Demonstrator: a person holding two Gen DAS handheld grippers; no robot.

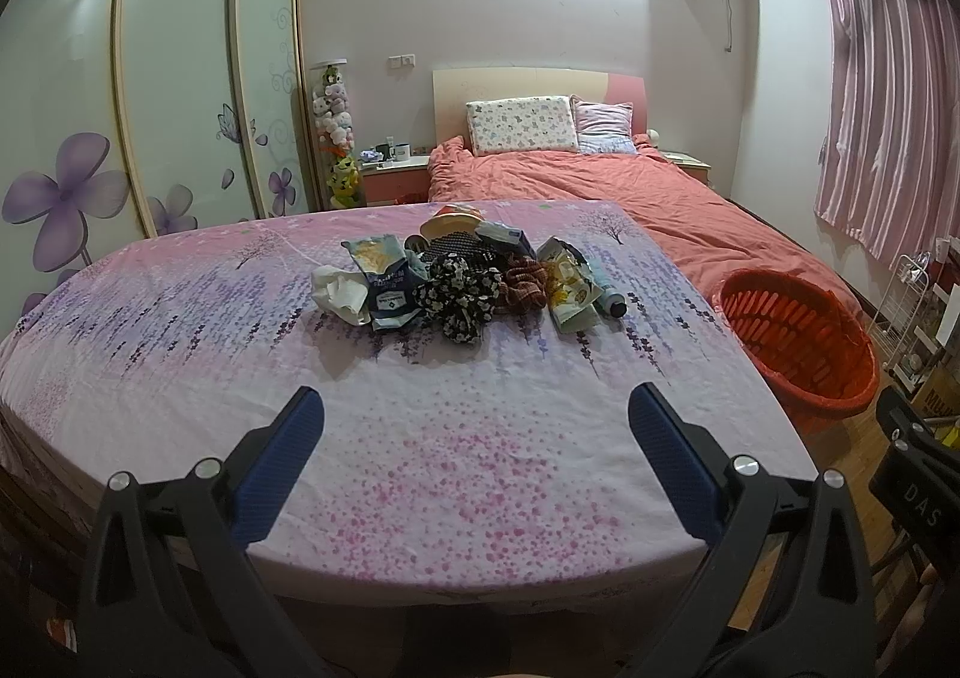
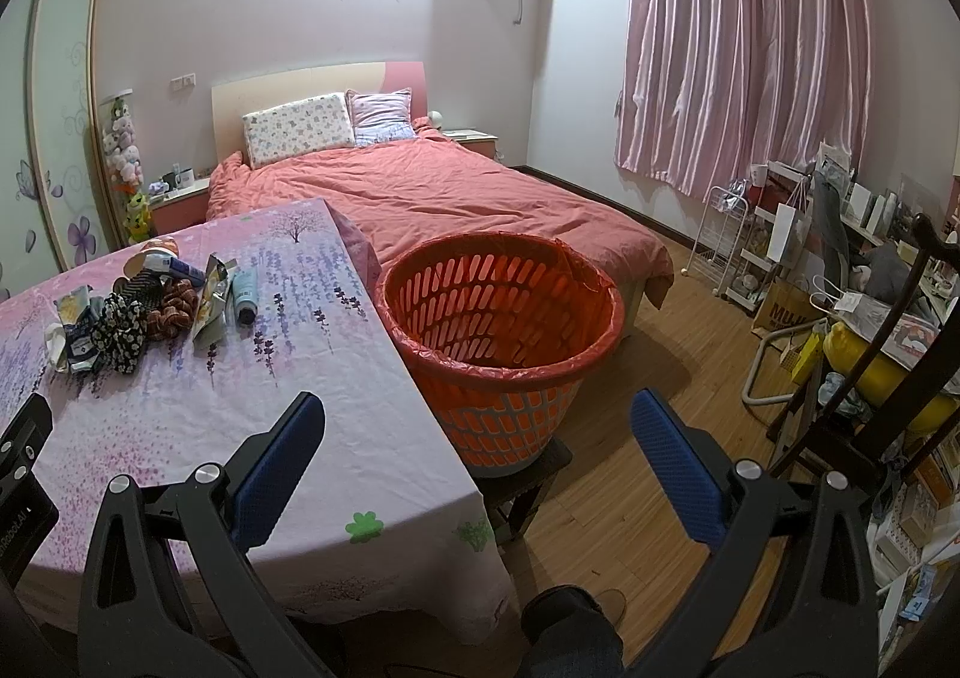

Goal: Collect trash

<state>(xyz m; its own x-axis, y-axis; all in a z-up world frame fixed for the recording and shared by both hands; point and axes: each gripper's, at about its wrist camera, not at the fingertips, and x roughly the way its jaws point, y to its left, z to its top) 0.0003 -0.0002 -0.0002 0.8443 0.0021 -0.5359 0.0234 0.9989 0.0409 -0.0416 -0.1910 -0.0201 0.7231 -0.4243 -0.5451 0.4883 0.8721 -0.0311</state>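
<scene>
A pile of items lies on the table's pink-purple cloth (image 1: 456, 426): a crumpled white tissue (image 1: 339, 294), a blue snack bag (image 1: 387, 282), a yellow-green wrapper (image 1: 567, 282), a pale tube with a black cap (image 1: 609, 297), and black floral (image 1: 459, 297) and brown (image 1: 525, 288) scrunchies. The pile also shows in the right wrist view (image 2: 144, 312). An orange basket (image 2: 501, 342) with a red liner stands on a stool at the table's right edge. My left gripper (image 1: 474, 420) is open and empty over the near cloth. My right gripper (image 2: 477, 426) is open and empty before the basket.
A bed with a salmon cover (image 2: 432, 198) lies behind the table. Wardrobe doors (image 1: 150, 96) stand on the left. Pink curtains (image 2: 744, 54), a white wire rack (image 2: 729, 246) and cluttered shelves with bags (image 2: 840, 294) fill the right side. Wooden floor (image 2: 648, 366) surrounds the stool.
</scene>
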